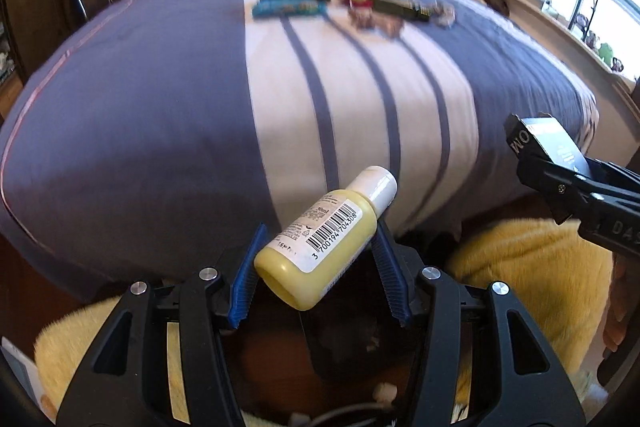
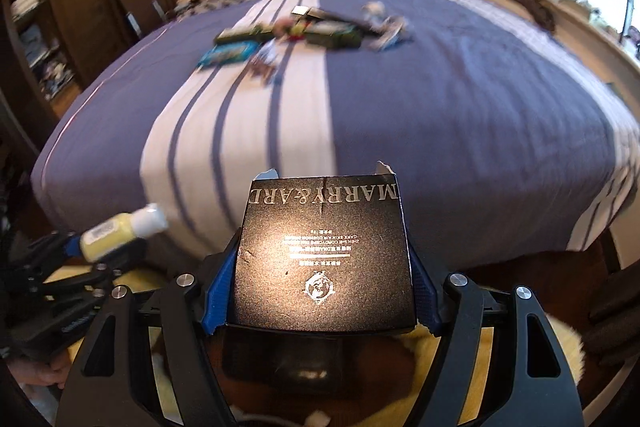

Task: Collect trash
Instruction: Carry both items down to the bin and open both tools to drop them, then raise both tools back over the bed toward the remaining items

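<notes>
Left gripper (image 1: pixel 316 267) squeezed small yellow bottle (image 1: pixel 320 247) with white cap, bottle tilted up toward right. Right gripper (image 2: pixel 322 283) clamped on black box (image 2: pixel 324 259), box upright between blue pads. Both things held in air near foot of bed (image 1: pixel 140 99), above yellow fluffy rug (image 1: pixel 520 259). So two bits of trash picked up. No bin in sight. More left: pile of wrappers and little packs (image 1: pixel 352 3) lay far up on striped cover, near pillows. Job looked partly done.

Two wrist views angled down, sharing the somewhat blurred bed (image 1: pixel 160 87)
</notes>
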A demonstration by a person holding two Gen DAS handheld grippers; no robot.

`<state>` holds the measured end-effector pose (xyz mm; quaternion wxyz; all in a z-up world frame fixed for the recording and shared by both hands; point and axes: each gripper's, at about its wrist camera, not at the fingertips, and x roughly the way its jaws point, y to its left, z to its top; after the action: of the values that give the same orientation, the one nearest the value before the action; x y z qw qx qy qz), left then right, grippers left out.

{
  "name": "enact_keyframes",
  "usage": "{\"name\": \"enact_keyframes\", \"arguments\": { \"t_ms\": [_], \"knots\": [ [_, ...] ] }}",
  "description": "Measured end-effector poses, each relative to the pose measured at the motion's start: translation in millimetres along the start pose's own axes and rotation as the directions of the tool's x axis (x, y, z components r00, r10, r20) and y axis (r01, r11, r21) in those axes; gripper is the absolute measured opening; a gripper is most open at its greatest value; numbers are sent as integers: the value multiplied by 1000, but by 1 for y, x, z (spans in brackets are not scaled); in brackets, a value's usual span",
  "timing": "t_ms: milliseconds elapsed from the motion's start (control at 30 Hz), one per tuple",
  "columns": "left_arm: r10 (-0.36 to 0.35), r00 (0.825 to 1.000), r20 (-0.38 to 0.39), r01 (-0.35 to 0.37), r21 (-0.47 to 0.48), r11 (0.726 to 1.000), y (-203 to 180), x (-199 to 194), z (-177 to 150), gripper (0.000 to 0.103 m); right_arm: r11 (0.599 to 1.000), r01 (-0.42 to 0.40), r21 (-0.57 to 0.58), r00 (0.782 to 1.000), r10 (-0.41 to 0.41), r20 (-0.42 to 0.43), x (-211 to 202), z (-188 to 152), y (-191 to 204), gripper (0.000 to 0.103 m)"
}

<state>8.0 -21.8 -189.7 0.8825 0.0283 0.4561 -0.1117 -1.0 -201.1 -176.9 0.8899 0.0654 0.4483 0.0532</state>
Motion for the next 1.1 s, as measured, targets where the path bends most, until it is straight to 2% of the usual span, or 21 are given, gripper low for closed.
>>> {"name": "enact_keyframes", "arguments": {
  "t_ms": [200, 400, 533, 800, 900, 1100],
  "knots": [
    [-18, 994, -107, 21, 32, 999, -11, 28, -30, 51, 1000, -16, 3, 991, 16, -130, 36, -27, 2, 73],
    [-26, 971, -236, 36, 38, 999, -18, 71, -52, 51, 1000, -11, 21, 973, 16, -230, 78, -46, -2, 73],
    [-61, 953, -296, 70, 21, 997, -19, 93, -63, 51, 999, -34, 28, 959, 41, -280, 99, -54, -1, 73],
    [-84, 942, -325, 91, 8, 996, -20, 102, -68, 51, 998, -51, 39, 951, 61, -302, 110, -53, 2, 74],
    [-77, 940, -331, 82, 1, 997, -16, 102, -64, 63, 998, -41, 54, 953, 56, -298, 109, -52, -3, 77],
    [-69, 950, -304, 72, 1, 997, -11, 92, -56, 72, 998, -31, 60, 965, 45, -257, 95, -43, -6, 81]
  ]
}}
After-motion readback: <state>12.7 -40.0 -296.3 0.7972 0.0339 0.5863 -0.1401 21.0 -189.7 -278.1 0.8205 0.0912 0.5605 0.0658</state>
